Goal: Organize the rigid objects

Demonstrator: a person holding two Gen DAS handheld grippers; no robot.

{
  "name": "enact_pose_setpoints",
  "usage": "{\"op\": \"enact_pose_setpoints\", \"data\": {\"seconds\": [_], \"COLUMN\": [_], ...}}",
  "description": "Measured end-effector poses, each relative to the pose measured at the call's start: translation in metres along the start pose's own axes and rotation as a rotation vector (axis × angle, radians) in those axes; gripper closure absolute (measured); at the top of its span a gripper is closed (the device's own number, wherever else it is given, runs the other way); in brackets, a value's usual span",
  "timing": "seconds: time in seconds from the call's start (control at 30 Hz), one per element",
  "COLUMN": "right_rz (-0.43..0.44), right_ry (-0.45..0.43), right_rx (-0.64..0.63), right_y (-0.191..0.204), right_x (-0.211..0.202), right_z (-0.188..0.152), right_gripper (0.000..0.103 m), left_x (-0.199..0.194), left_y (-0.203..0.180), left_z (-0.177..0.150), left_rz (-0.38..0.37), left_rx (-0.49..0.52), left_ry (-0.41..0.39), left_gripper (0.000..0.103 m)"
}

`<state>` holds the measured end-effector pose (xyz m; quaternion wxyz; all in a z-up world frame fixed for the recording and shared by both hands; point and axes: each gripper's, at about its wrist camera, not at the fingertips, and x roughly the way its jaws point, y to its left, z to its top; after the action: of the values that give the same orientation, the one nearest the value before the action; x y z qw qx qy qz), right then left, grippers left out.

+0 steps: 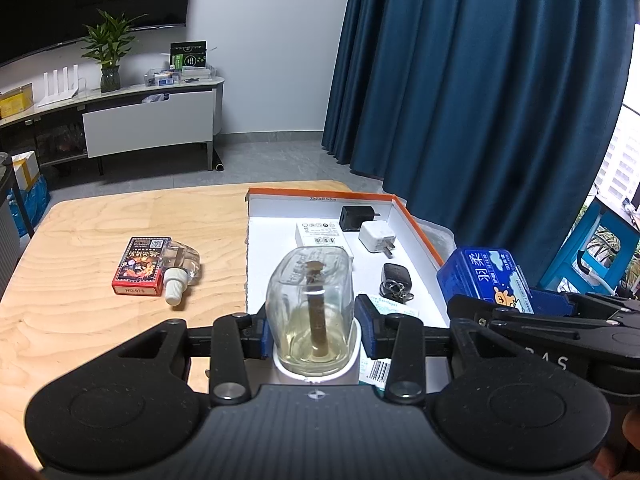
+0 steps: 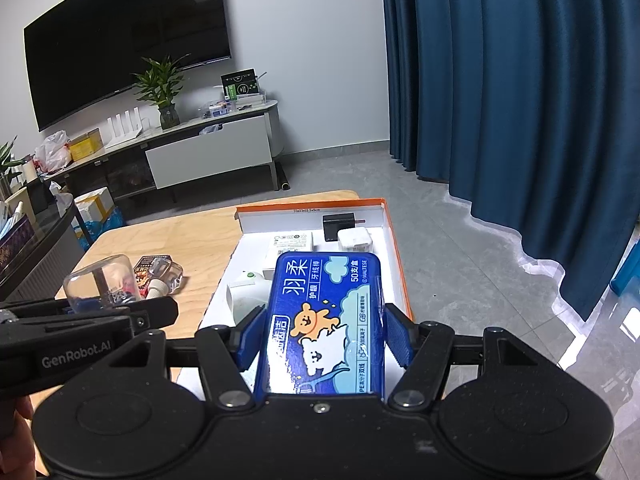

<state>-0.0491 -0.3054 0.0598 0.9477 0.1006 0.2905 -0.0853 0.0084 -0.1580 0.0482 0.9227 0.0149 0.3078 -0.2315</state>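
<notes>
Two grippers were up over the near end of the surface (image 1: 100, 300), side by side. The left gripper (image 1: 314, 330) had its fingers (image 1: 366, 330) clenched on a clear glass bottle (image 1: 310, 300), upside down, with a brown wick and a little yellowish liquid inside. The right gripper (image 2: 320, 340) had its fingers (image 2: 398, 340) grasping a blue dental-floss box (image 2: 324, 320), printed with a cartoon bear, large Chinese characters, "MALTESE" and a count of 50.

One shallow white tray (image 1: 416, 232) with an orange rim sat on the surface at the right. In it lay two chargers, one black (image 1: 356, 218) and one white (image 1: 376, 236), one white labelled box (image 1: 320, 236), one black car key (image 1: 397, 278) and one white device with a green button (image 2: 250, 280). A size label sat on the tray's far wall, too small to read surely.

Left of the tray, one red card pack (image 1: 140, 266) marked "NO.975" lay touching a second clear bottle (image 1: 182, 270) on its side, white cap toward the camera.

The surface was pale plywood. Beyond it were a grey tiled floor, a blue curtain (image 1: 480, 80), a white wall, a dark television (image 2: 128, 40) and a low cabinet (image 1: 148, 120) carrying one potted plant (image 1: 108, 52) and some boxes. The left gripper's side read "GenRobot.AI".
</notes>
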Motion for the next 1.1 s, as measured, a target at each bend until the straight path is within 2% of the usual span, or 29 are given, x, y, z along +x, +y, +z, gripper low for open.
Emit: {"op": "enact_pose_setpoints", "data": {"seconds": [1.1], "right_rz": [-0.007], "right_ry": [0.016], "right_rx": [-0.006], "right_y": [0.001], "right_x": [0.011], "right_z": [-0.001], "right_gripper": [0.028], "left_x": [0.002], "left_y": [0.003], "left_z": [0.001], "left_rz": [-0.002], "left_rx": [-0.003], "left_ry": [0.007], "left_gripper": [0.063]}}
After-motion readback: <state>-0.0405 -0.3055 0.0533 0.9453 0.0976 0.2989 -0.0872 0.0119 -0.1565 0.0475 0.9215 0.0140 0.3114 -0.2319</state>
